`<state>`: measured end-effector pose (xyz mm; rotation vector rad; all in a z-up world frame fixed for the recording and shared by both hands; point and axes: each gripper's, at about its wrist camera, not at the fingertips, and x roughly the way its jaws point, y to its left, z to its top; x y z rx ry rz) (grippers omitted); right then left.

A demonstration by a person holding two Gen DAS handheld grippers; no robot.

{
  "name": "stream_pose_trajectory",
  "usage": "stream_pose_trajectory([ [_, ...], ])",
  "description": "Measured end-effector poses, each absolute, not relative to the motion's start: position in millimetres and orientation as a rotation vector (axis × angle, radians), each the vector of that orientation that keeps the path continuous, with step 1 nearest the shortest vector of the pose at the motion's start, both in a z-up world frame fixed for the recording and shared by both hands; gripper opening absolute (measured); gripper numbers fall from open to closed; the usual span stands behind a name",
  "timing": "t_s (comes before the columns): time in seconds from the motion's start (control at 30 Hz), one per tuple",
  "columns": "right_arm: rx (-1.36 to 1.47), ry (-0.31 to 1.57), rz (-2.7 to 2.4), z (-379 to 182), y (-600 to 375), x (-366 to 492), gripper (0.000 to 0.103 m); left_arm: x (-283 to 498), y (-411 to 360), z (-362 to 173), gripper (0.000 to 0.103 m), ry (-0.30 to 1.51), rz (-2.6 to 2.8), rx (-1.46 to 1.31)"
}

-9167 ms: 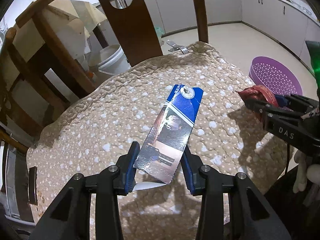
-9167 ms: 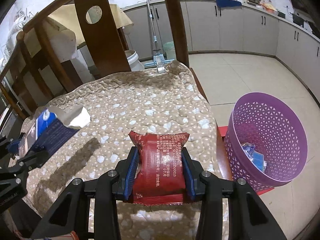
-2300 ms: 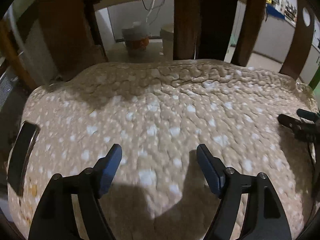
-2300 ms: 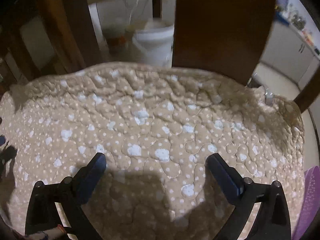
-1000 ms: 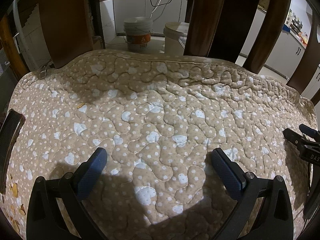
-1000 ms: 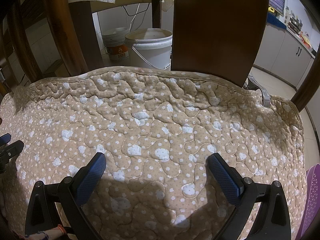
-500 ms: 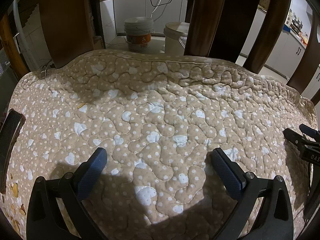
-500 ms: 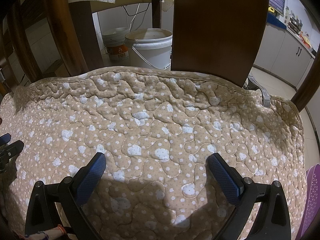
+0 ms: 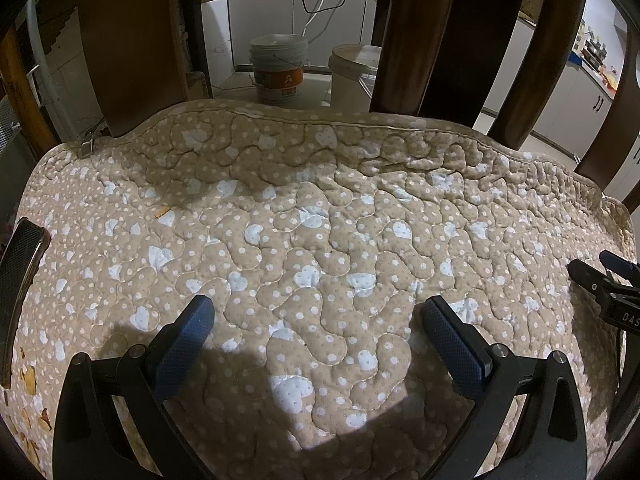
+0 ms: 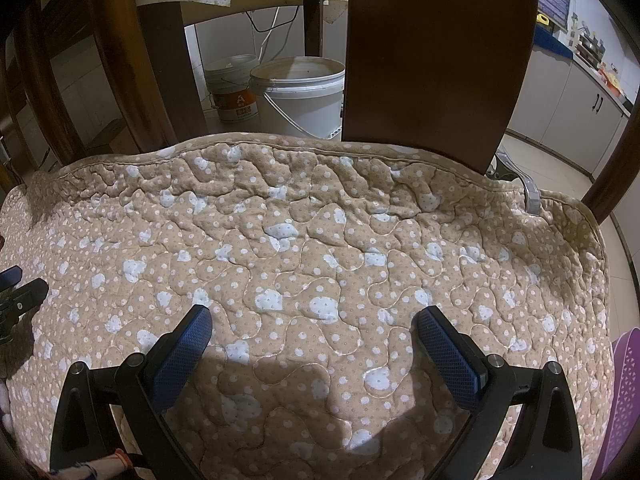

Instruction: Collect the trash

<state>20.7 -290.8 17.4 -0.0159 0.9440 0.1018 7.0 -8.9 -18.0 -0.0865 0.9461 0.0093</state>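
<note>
My left gripper (image 9: pixel 318 314) is open and empty, hovering low over a beige quilted cushion (image 9: pixel 320 208) with white dots. My right gripper (image 10: pixel 314 322) is also open and empty over the same cushion (image 10: pixel 320 240). The right gripper's fingertips show at the right edge of the left wrist view (image 9: pixel 600 276); the left gripper's tips show at the left edge of the right wrist view (image 10: pixel 20 288). I see no wrapper or carton on the cushion. A sliver of the purple trash basket (image 10: pixel 622 400) shows at the lower right of the right wrist view.
Dark wooden chair backs (image 10: pixel 436 52) and legs (image 9: pixel 132 40) stand behind the cushion. White buckets (image 9: pixel 278 68) (image 10: pixel 298 92) sit on the floor beyond. A dark strap-like object (image 9: pixel 18 276) lies at the cushion's left edge. Kitchen cabinets (image 10: pixel 568 120) are at far right.
Since 9.2 s ago both grippers have let go of their trash, the blue carton and the red wrapper, and stand open. Over the last second nothing has visibly moved.
</note>
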Motion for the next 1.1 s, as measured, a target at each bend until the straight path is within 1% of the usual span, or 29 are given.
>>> stream_pose_trajectory([
  [1.1,-0.018,0.944,0.103,17.4,-290.9,20.5,0.103,11.5,-7.4,-17.8,0.103,0.958,0.042,-0.101],
])
